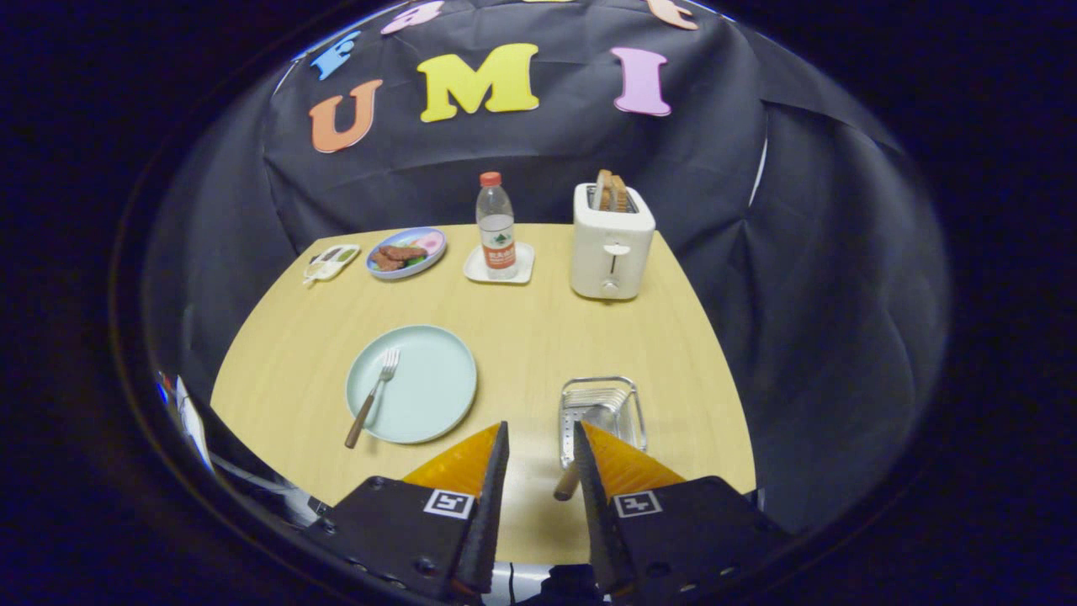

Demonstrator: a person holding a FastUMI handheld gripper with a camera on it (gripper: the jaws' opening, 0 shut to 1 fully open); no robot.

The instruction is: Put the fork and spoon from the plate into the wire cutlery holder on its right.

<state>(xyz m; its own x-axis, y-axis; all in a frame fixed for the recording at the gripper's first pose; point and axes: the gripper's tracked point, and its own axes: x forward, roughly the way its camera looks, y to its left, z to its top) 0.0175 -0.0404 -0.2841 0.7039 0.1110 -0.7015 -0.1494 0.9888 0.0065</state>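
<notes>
A pale green plate [429, 396] lies on the wooden table, ahead and to the left of my fingers. A fork [373, 396] with a wooden handle rests on its left side, tines pointing away and the handle end hanging over the near rim. To the plate's right stands the wire cutlery holder [602, 389], just beyond my right finger. A spoon [589, 421] lies inside it, its wooden handle poking out over the near end beside my right finger's inner edge. My gripper [540, 427] hovers open above the table between plate and holder, with neither finger pressing on anything.
At the back of the table stand a white toaster [610, 244] with bread slices, a water bottle [496, 223] on a small white tray, a blue plate of food [406, 252] and a small white dish [331, 262]. The table's near edge runs under my fingers.
</notes>
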